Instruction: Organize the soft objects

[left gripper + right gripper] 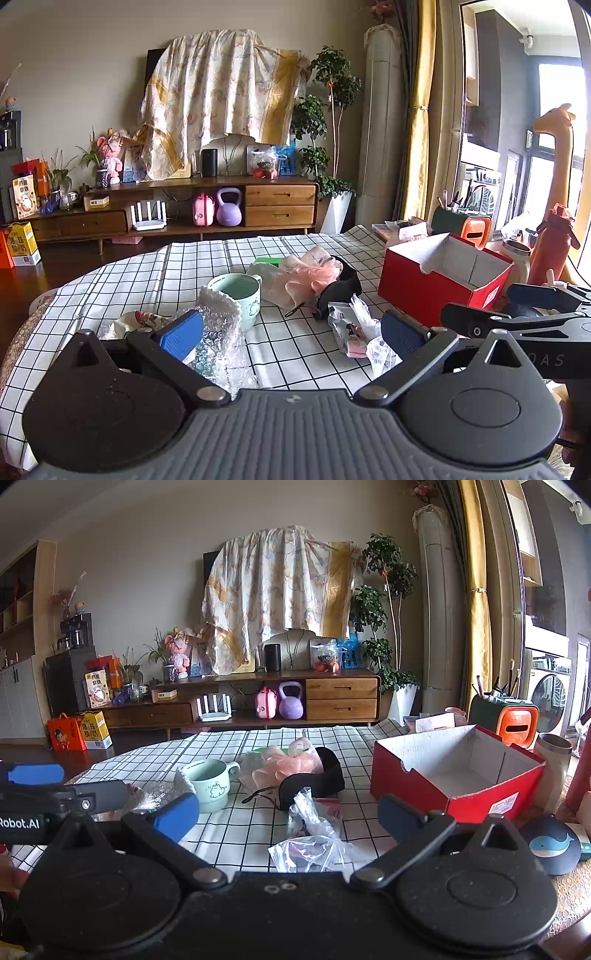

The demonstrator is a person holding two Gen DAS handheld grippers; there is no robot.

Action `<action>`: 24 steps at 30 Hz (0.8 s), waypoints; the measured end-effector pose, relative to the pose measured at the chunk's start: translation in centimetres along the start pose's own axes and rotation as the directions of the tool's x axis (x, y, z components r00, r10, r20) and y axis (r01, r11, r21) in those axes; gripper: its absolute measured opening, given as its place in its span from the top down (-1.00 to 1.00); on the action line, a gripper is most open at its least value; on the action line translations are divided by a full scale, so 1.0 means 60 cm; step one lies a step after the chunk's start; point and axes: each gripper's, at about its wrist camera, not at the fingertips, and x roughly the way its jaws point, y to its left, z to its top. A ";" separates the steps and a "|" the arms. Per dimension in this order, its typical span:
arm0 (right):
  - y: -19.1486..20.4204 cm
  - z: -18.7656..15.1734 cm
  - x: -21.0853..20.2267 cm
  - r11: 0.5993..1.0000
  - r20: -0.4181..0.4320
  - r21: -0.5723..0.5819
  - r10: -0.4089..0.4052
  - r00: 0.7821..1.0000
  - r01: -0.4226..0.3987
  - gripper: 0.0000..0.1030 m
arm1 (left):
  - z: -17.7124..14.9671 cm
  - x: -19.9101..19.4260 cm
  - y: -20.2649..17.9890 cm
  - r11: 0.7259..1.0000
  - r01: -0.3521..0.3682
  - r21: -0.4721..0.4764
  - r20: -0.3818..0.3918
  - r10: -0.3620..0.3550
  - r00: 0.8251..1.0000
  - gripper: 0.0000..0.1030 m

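Both grippers hung above the near edge of the table (122, 273), which wore a white cloth with a black grid. The left gripper (291, 334) had its jaws spread wide with nothing between them; crumpled bubble wrap (221, 332) lay just beneath and beside its left pad. The right gripper (288, 812) likewise stood wide and empty, over a heap of clear plastic bags (314, 838).

Further back, near the middle of the table, a pink mesh bath pouf (291, 764) rested against a black soft band (325, 779) (possibly a pouch; I could not tell which). A mint-green mug (208, 782) stood to their left. To the right an open red box (454, 771) sat empty, well apart from the pouf.
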 end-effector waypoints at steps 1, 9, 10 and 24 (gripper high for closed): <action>0.000 0.000 0.000 1.000 0.000 0.000 0.000 1.000 0.000 -1.00 | 0.000 0.000 0.000 1.000 0.001 -0.002 -0.001 -0.001 1.000 -1.00; 0.000 0.000 0.000 1.000 -0.001 0.002 0.000 1.000 0.000 -1.00 | -0.001 0.002 0.004 1.000 0.000 -0.011 -0.014 0.000 1.000 -1.00; 0.000 0.000 0.001 1.000 -0.001 0.002 0.001 1.000 -0.001 -1.00 | -0.002 0.002 0.005 1.000 0.001 -0.011 -0.015 -0.002 1.000 -1.00; 0.001 0.000 0.002 1.000 -0.004 0.003 0.002 1.000 -0.002 -1.00 | -0.005 0.005 0.003 1.000 0.013 -0.017 -0.017 -0.013 1.000 -1.00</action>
